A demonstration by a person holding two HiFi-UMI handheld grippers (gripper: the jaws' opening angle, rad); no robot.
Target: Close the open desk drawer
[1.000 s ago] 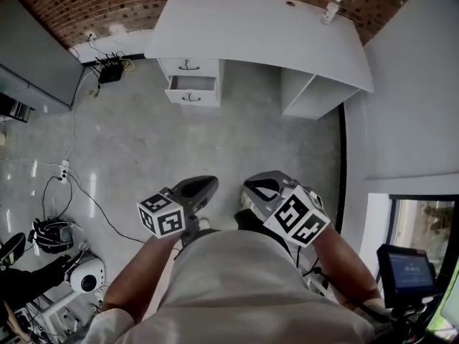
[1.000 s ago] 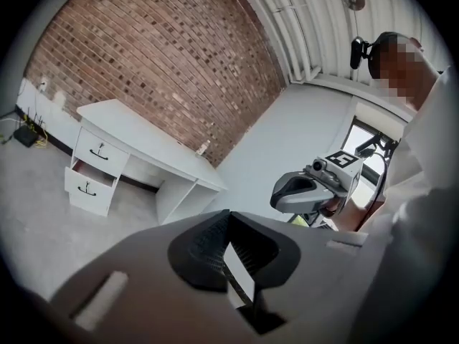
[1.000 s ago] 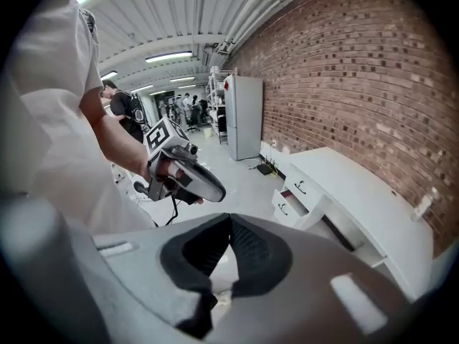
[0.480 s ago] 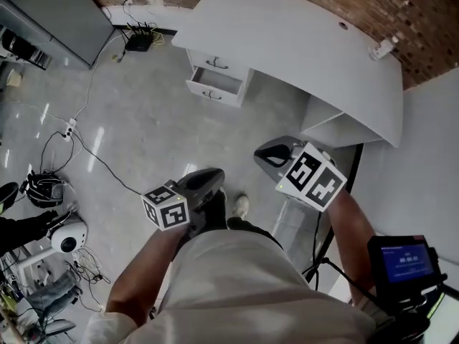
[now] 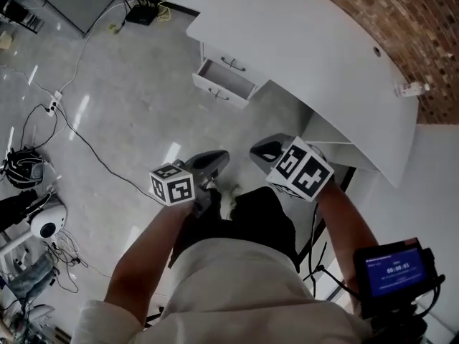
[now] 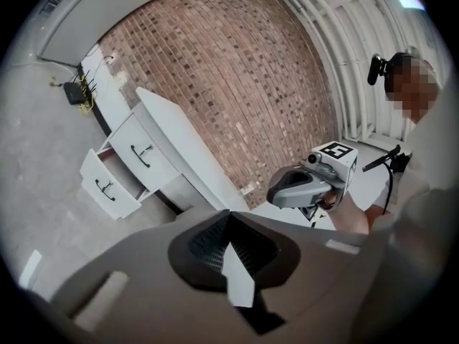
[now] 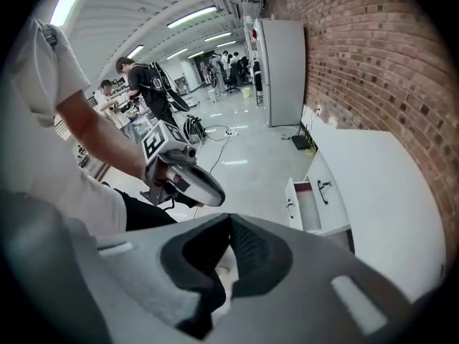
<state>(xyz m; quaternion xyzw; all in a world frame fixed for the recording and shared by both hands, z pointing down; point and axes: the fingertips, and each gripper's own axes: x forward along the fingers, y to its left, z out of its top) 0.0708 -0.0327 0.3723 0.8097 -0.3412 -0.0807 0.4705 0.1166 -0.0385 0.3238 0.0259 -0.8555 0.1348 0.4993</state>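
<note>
The grey floor (image 5: 143, 106) carries a white desk (image 5: 308, 49) and a black box (image 5: 140, 16).

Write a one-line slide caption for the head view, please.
Standing back from the white desk, left gripper and right gripper shut and empty, the lower drawer open and untouched.

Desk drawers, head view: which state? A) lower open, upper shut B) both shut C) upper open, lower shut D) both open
A: the lower drawer juts out from the desk with its inside showing, while the upper drawer sits flush.
</note>
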